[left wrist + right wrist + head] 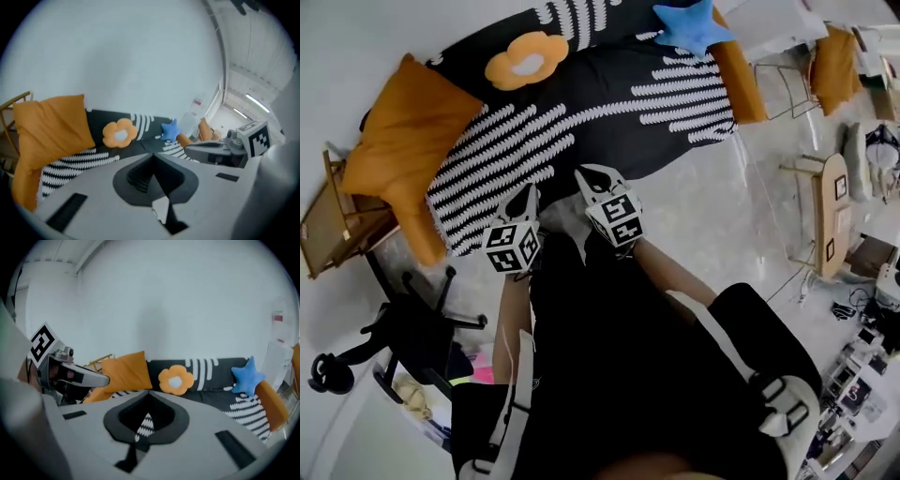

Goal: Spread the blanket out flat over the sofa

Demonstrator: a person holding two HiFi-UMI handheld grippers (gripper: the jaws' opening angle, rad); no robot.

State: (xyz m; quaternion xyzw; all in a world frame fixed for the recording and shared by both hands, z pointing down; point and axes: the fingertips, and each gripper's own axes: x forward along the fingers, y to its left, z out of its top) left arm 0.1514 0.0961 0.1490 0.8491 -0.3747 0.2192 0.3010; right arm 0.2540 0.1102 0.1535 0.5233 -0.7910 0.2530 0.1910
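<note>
Blanket (581, 103), black with white stripes, lies over the sofa (464, 52) seat and up the back. Flower cushion (527, 59) and star cushion (692, 23) sit on top of it, with an orange pillow (403, 141) at the left end in head view. Left gripper (525, 199) and right gripper (592, 175) are side by side at the blanket's front edge, both clamped shut. Right has striped blanket cloth in its jaws. Left pinches a pale scrap, probably blanket edge too, view's blurry.

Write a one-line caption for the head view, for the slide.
Head view: left claw and right claw pinch the near edge of the striped blanket, orange cushion at its left end.
</note>
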